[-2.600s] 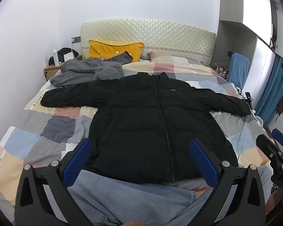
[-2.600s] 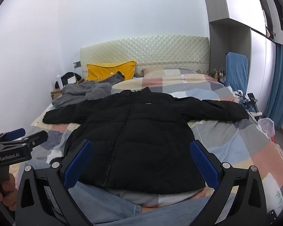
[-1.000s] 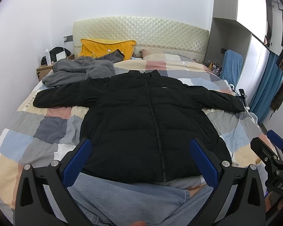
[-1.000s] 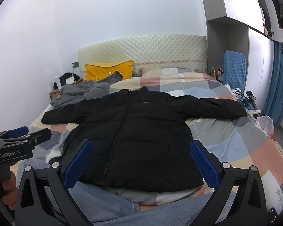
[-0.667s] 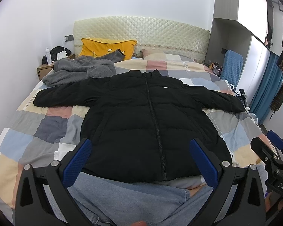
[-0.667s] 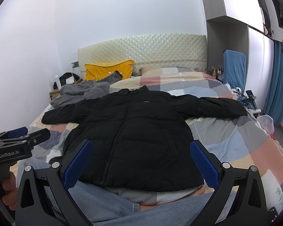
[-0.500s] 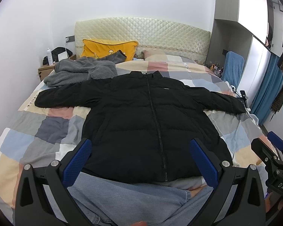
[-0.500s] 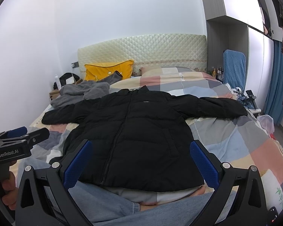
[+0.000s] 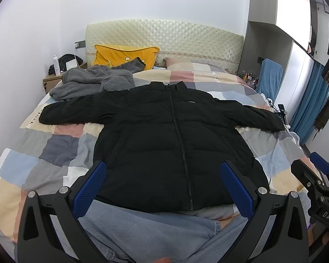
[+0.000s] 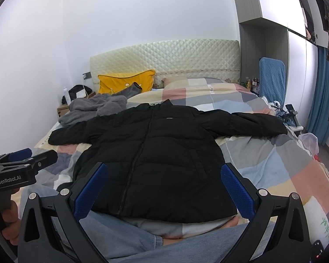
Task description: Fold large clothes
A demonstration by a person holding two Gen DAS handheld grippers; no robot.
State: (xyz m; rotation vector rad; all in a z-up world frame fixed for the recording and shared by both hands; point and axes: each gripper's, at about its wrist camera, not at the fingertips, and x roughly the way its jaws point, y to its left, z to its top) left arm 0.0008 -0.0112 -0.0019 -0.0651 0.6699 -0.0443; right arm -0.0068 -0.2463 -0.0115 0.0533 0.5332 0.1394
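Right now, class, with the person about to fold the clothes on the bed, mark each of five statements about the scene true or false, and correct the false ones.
1. The black jacket lies front up with both sleeves spread out. True.
2. Its zip is open. False: the zip is closed up to the collar.
3. The left gripper is clamped on the hem. False: its jaws stand wide apart, holding nothing.
4. A grey fleece garment lies crumpled near the yellow pillow. True.
5. The right gripper grips a sleeve. False: it is open and short of the jacket.
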